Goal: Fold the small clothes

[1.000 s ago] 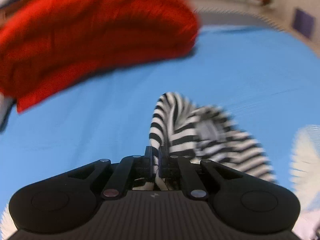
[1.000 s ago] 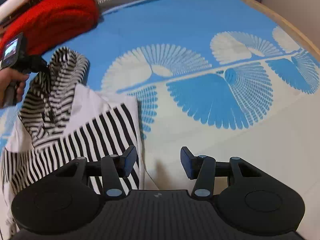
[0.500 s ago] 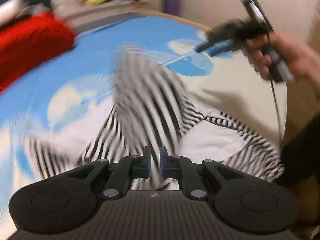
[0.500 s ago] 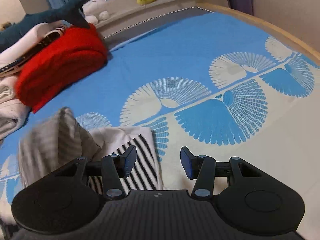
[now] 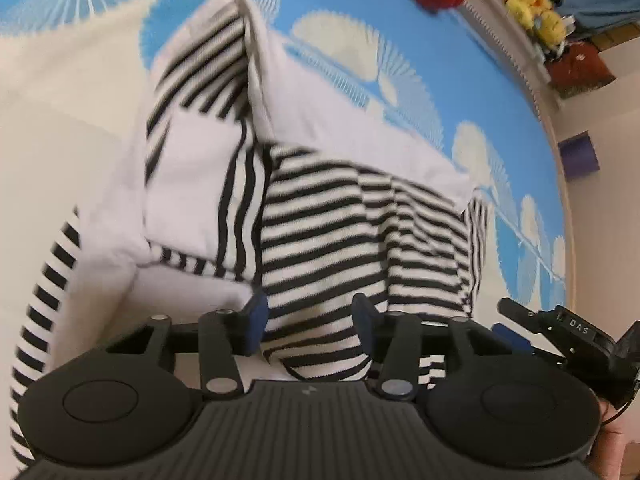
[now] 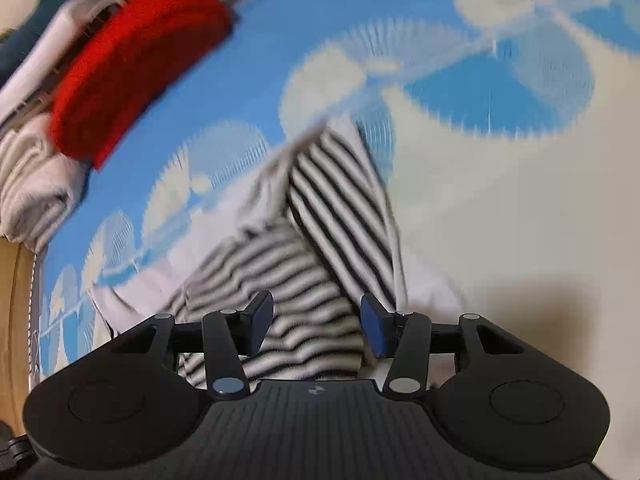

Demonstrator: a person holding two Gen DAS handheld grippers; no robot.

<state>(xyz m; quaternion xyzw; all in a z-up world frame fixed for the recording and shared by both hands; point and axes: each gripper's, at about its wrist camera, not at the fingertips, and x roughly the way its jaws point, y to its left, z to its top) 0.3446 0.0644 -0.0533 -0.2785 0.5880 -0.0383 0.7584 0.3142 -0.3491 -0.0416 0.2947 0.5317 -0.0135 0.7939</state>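
Note:
A black-and-white striped garment (image 5: 328, 220) with plain white panels lies partly folded on the blue-and-cream patterned bedspread (image 5: 420, 40). A striped part is laid over its middle. My left gripper (image 5: 308, 320) is open just above the near striped fold, holding nothing. The right gripper's body shows at the lower right of the left wrist view (image 5: 560, 336). In the right wrist view the same garment (image 6: 296, 276) lies under my right gripper (image 6: 316, 320), which is open and empty over the stripes.
A folded red blanket (image 6: 136, 60) lies on a stack of pale folded laundry (image 6: 28, 184) at the far side of the bed. Yellow plush toys (image 5: 536, 0) sit on a ledge. A wooden bed edge (image 6: 18, 320) runs along the left.
My left gripper carried the striped part across the garment, then opened and let it go. My right gripper stayed open and moved over the garment.

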